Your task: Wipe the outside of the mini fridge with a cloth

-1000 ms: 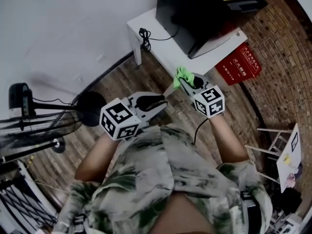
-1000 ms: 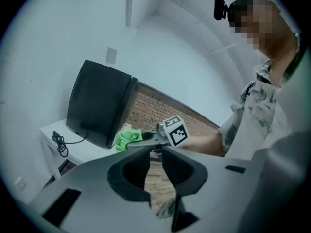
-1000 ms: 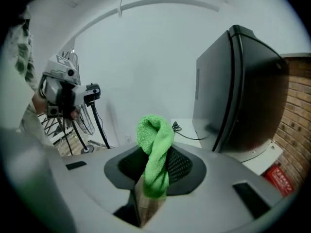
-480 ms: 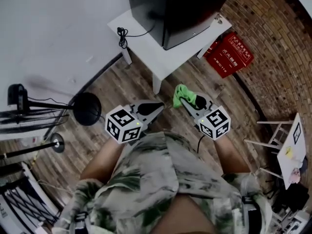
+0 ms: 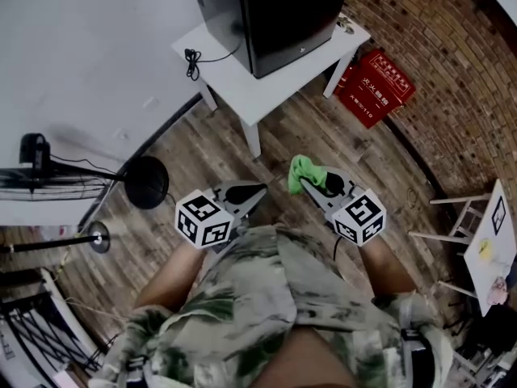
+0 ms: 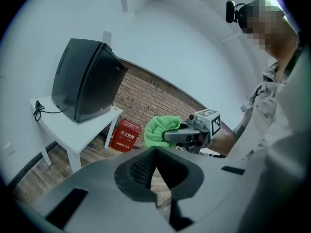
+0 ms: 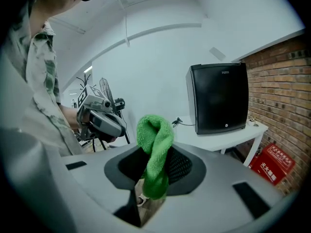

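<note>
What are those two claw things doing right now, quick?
Left gripper: closed, nothing in it.
Right gripper: closed on the green cloth.

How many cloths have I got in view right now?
1. The green cloth is pinched in the right tool, well short of the mini fridge. The left tool is shut with nothing in it. Others may lie out of view.

the mini fridge (image 5: pixel 279 14) is cut off by the head view's top edge, so its upper part is out of sight. the print on the red box (image 5: pixel 373 87) is too small to read. in that same view, part of the cloth (image 5: pixel 302 170) is hidden inside the right gripper (image 5: pixel 312 186).
</note>
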The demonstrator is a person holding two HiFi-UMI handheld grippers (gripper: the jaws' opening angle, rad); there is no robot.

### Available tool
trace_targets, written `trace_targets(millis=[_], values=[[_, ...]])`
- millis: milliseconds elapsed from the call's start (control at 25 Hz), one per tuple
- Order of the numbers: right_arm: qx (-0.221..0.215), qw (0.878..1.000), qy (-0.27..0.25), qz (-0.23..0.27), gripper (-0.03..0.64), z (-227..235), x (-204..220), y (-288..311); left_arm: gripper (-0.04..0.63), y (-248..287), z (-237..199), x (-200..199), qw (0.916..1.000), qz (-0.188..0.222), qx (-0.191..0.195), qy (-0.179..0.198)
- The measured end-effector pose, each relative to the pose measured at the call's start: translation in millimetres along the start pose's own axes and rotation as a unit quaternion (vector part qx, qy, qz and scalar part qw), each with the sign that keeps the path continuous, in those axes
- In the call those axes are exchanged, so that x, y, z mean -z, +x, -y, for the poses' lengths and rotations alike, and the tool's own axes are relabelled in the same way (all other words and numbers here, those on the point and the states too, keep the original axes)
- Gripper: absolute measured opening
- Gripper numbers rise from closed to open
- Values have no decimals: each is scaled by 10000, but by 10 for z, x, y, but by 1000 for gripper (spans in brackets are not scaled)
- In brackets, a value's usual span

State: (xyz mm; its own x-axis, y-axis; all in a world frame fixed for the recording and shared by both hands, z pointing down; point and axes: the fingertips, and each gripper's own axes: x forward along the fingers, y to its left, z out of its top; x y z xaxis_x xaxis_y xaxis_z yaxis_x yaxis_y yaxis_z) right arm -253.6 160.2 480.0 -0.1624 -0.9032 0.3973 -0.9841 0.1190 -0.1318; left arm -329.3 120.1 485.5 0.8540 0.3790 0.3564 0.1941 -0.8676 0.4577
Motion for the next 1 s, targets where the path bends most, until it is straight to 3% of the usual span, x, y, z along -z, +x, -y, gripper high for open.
trace_targets(millis=[440,1000], values=[[166,9999,-7,41,112,-173,336,-552,25,239,477,322,9994,-315,47,146],[379,9992,70,108,112,-108,492,-973,25,578,830,285,9972,-525,268,455]])
